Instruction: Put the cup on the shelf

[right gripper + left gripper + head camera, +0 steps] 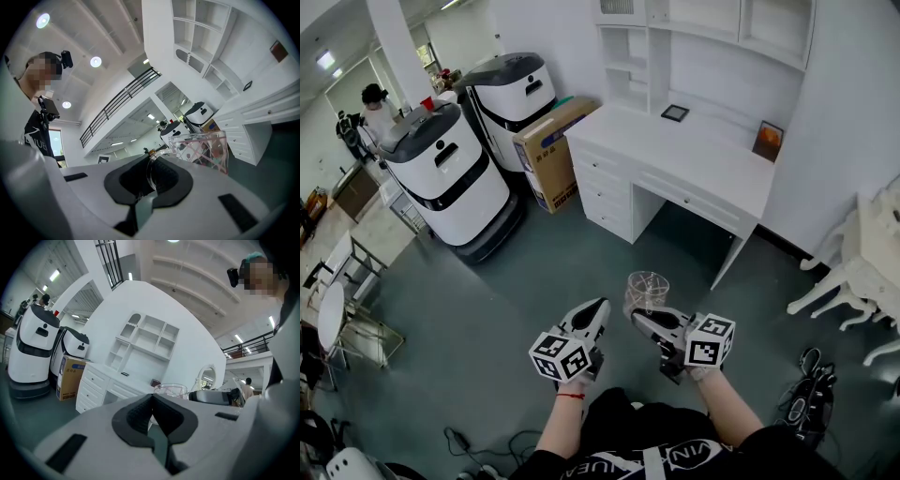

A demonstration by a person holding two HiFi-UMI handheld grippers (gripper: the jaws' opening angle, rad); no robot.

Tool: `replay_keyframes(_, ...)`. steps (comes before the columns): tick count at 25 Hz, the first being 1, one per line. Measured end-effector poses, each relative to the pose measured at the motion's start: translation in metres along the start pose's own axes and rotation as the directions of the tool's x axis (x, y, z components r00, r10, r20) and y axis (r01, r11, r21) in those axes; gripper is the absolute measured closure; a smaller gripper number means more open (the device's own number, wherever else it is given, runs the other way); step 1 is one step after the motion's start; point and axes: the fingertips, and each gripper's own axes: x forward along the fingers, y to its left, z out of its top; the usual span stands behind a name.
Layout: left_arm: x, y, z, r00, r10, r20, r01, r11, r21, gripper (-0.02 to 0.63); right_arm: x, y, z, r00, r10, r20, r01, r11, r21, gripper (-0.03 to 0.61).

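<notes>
— Grey-green floor (534,281) fills most of the head view. What stands on it?

— At the far wall, a white desk (694,155) with a white shelf (712,37) of open compartments on top of it. To its left are two white robots (450,173) with dark bands, and a cardboard box (548,150) leans between them and the desk.

— And the grippers?

— Both are held low over the floor, well apart from the desk. The left gripper (598,307) has its fingers (136,416) pressed together at the tips, with nothing between them. The right gripper (639,317) has its fingers (173,180) closed on the clear handle of the cup (648,291).

— Where is the cup, then?

— In the air at the right gripper's tip, upright, just beside the left gripper. It is a see-through glass with a pinkish pattern.
</notes>
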Motion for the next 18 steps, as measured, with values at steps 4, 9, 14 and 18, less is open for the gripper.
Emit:
replay_keyframes(4, 0.014, 0.009, 0.001, 1.000, -0.001, -0.014, 0.001, 1.000, 0.001, 0.609, 0.003, -0.014, 0.006, 1.000, -0.007, 0.006, 0.007, 1.000, 0.006, 0.563)
replay_keyframes(9, 0.045, 0.022, 0.009, 0.999, -0.023, -0.028, 0.024, 1.000, 0.010, 0.609, 0.009, -0.041, 0.022, 1.000, -0.025, 0.017, 0.025, 1.000, 0.004, 0.563)
replay_keyframes(14, 0.079, 0.046, 0.028, 0.998, -0.048, -0.027, 0.048, 0.999, 0.016, 0.609, 0.027, -0.070, 0.047, 0.999, -0.042, 0.033, 0.043, 0.999, -0.004, 0.563)
replay_keyframes(18, 0.113, 0.066, 0.041, 0.997, -0.072, -0.035, 0.072, 0.997, 0.007, 0.609, 0.043, -0.096, 0.070, 0.998, -0.059, 0.036, 0.059, 0.998, -0.011, 0.563)
